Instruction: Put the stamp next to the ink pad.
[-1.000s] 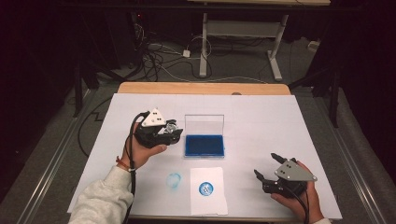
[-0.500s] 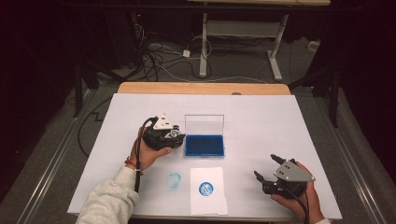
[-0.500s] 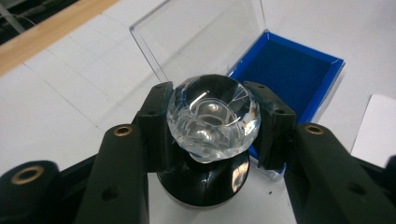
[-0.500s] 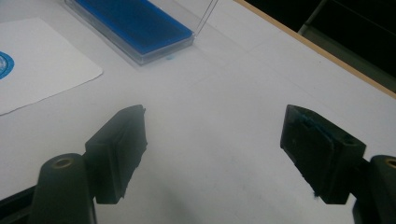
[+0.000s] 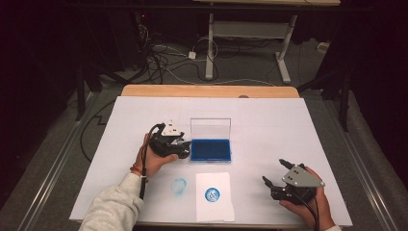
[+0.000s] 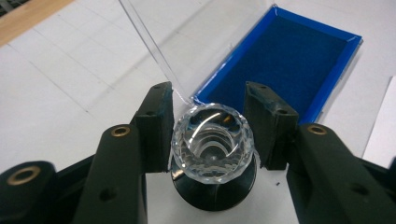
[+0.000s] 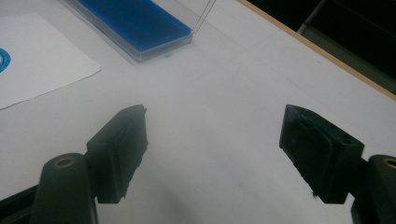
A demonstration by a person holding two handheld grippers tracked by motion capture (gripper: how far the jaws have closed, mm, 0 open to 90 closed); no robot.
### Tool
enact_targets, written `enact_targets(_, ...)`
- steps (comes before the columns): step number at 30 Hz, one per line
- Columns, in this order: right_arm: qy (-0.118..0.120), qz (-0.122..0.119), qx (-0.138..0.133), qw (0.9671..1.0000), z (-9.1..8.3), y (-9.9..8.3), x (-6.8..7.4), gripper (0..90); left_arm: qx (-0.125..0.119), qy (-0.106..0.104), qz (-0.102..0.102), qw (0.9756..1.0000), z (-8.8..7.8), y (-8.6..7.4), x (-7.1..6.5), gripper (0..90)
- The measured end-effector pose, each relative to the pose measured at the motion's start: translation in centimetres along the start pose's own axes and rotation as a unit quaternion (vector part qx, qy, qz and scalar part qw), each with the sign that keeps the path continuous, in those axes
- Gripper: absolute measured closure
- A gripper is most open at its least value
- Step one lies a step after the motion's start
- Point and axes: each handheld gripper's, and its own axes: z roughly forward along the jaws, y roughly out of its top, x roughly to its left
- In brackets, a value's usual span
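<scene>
White paper covers the table (image 5: 269, 120), with dark floor and cables beyond at 12 o'clock. High view: the left gripper (image 5: 180, 150) lies just beside the blue ink pad (image 5: 210, 149), at its 9 o'clock; the pad's clear lid (image 5: 210, 128) stands upright. A stamped paper sheet (image 5: 214, 196) and a blue smudge (image 5: 179, 186) lie at the pad's 6 o'clock. Left gripper view: the jaws clasp a faceted clear-handled stamp (image 6: 212, 138) on a black base, and have just eased slightly. The right gripper (image 5: 278, 174), well apart at 4 o'clock, stands spread with nothing between its jaws, which have been narrowing a little; its own view shows the pad's corner (image 7: 135, 21).
</scene>
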Motion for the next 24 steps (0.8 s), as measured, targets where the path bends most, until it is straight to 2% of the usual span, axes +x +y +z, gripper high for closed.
enact_targets(14, 0.004, -0.003, 0.004, 1.0, 0.08, -0.01, 0.12, 24.0, 0.004, -0.001, -0.001, 1.0, 0.05, -0.02, -0.05, 51.7)
enact_targets(24, 0.007, -0.005, 0.004, 1.0, 0.09, 0.01, 0.19, 24.0, -0.006, 0.004, 0.001, 1.0, -0.4, 0.05, -0.05, 49.0)
